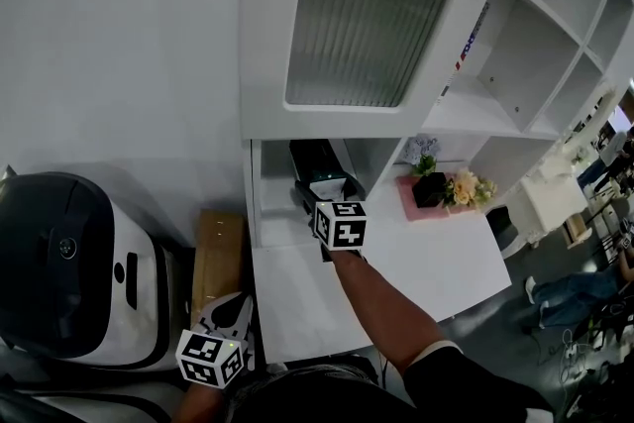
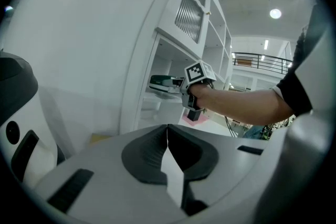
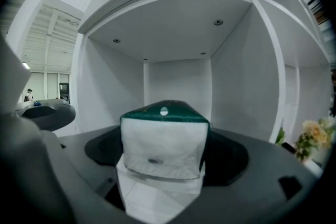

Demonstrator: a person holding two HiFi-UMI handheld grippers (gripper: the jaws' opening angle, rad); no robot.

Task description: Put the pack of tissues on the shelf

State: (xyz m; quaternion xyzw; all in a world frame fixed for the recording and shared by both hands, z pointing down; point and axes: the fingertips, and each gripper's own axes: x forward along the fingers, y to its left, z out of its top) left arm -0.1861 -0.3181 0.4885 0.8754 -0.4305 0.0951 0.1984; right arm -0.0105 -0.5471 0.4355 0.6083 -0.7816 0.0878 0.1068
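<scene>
The pack of tissues [image 3: 164,141] is white with a dark green top. My right gripper [image 3: 164,162] is shut on it, and the pack hides the fingertips. In the head view the pack of tissues [image 1: 319,168] is at the mouth of the low compartment of the white shelf unit [image 1: 272,139], with the right gripper [image 1: 323,191] just behind it. I cannot tell whether the pack touches the compartment floor. The left gripper view shows the same pack [image 2: 161,83] reaching into the compartment. My left gripper [image 2: 167,136] is shut on nothing and hangs low at the left [image 1: 231,314].
A ribbed-glass cabinet door [image 1: 367,15] stands open above the compartment. A black-and-white appliance [image 1: 69,263] sits at the left, with a wooden board [image 1: 218,258] beside it. On the white counter [image 1: 396,282] a pink tray [image 1: 408,203] holds a black pot [image 1: 429,190] and flowers [image 1: 464,185].
</scene>
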